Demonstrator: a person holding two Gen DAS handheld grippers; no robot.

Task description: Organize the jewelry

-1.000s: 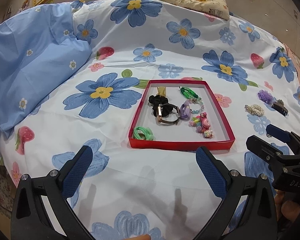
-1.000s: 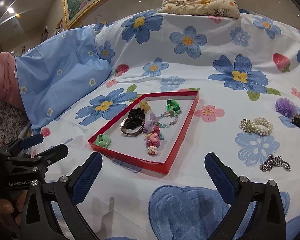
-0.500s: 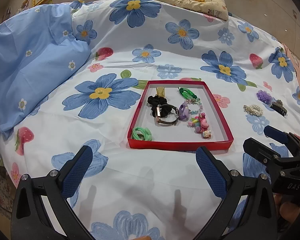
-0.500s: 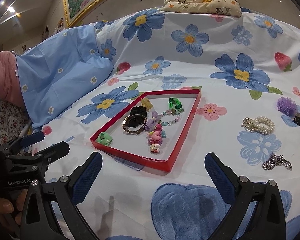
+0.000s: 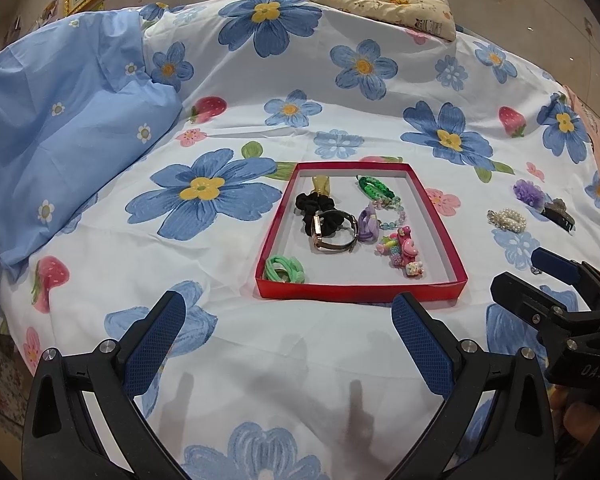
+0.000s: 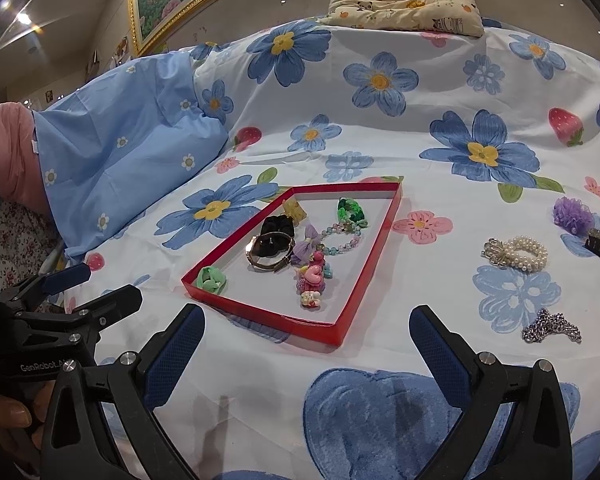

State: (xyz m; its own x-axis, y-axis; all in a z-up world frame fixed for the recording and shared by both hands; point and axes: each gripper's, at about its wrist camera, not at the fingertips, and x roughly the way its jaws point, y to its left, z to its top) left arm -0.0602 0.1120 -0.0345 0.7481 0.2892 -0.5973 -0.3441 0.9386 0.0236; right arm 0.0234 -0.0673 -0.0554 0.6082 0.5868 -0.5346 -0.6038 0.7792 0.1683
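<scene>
Floral bedding (image 5: 340, 60) covers the bed in front of you, with a shallow red tray (image 5: 360, 293) lying on it ahead of both grippers. Inside the tray sit a watch (image 5: 334, 232), a black scrunchie (image 5: 314, 204) and a green hair tie (image 5: 284, 270). Your left gripper (image 5: 288, 340) and right gripper (image 6: 306, 344) both hover spread wide, holding nothing. To the tray's right, a pearl bracelet (image 6: 518, 253) and silver chain (image 6: 552, 331) lie loose on the sheet.

Bare bedsheet (image 6: 380, 360) between both spread-jawed grippers and red tray (image 6: 360, 280). Right of tray, pearl bracelet (image 6: 516, 253) and silver chain (image 6: 552, 327) lie well apart, open cloth around each.
</scene>
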